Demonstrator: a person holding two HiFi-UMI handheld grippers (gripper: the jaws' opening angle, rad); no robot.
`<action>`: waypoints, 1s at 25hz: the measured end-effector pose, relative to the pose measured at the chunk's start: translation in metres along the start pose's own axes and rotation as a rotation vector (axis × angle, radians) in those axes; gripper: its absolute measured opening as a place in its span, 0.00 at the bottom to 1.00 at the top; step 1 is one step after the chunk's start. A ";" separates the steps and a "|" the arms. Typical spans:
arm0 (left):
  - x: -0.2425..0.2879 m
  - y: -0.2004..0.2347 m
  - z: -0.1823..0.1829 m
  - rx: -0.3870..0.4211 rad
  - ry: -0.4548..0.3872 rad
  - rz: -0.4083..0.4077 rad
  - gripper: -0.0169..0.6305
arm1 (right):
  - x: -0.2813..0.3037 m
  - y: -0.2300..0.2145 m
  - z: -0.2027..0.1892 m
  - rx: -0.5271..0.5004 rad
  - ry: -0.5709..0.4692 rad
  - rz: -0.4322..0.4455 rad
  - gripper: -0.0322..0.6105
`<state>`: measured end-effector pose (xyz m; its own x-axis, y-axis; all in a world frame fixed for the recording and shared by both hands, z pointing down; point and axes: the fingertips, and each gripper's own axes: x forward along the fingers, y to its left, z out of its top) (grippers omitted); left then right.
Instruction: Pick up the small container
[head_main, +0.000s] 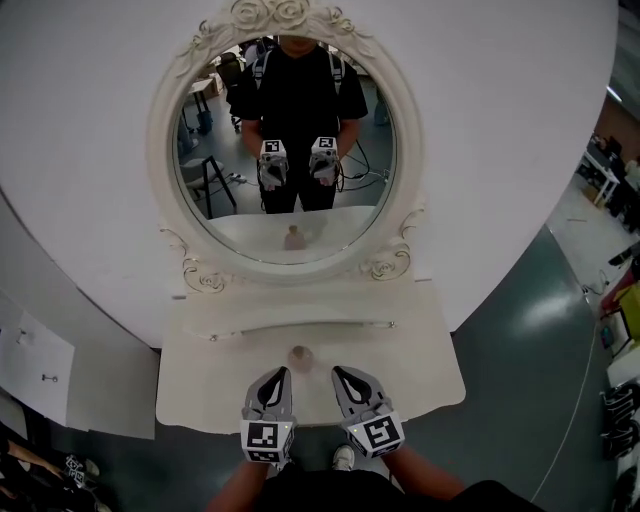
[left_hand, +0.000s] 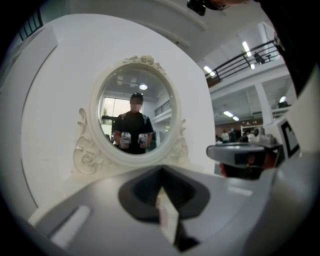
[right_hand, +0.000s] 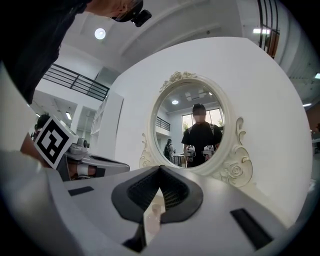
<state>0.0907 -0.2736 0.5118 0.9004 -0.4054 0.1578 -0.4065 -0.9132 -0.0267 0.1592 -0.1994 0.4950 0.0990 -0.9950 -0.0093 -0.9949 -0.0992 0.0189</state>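
White table with a round mirror in a curly frame standing at its back edge. The small container sits on the table, about midway between the left and right edges and closer to the front edge than to the mirror. Nothing touches it. The left tool and the right tool are at the front edge, side by side, both pointing at the mirror. The container is just past their tips, between the two. Both tools are closed tight and hold nothing. In the mirror a person in a black top can be seen holding both tools.
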 end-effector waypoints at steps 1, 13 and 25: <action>0.003 0.001 -0.002 0.002 -0.001 -0.013 0.04 | 0.003 -0.001 -0.002 0.003 0.005 -0.011 0.04; 0.031 -0.001 -0.051 -0.019 0.070 -0.092 0.14 | 0.020 -0.015 -0.037 0.007 0.089 -0.095 0.04; 0.056 -0.009 -0.129 0.038 0.254 -0.145 0.57 | 0.028 -0.009 -0.081 0.029 0.180 -0.096 0.04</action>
<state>0.1245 -0.2833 0.6486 0.8789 -0.2523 0.4049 -0.2665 -0.9636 -0.0219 0.1720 -0.2266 0.5755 0.1928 -0.9666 0.1690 -0.9806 -0.1960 -0.0022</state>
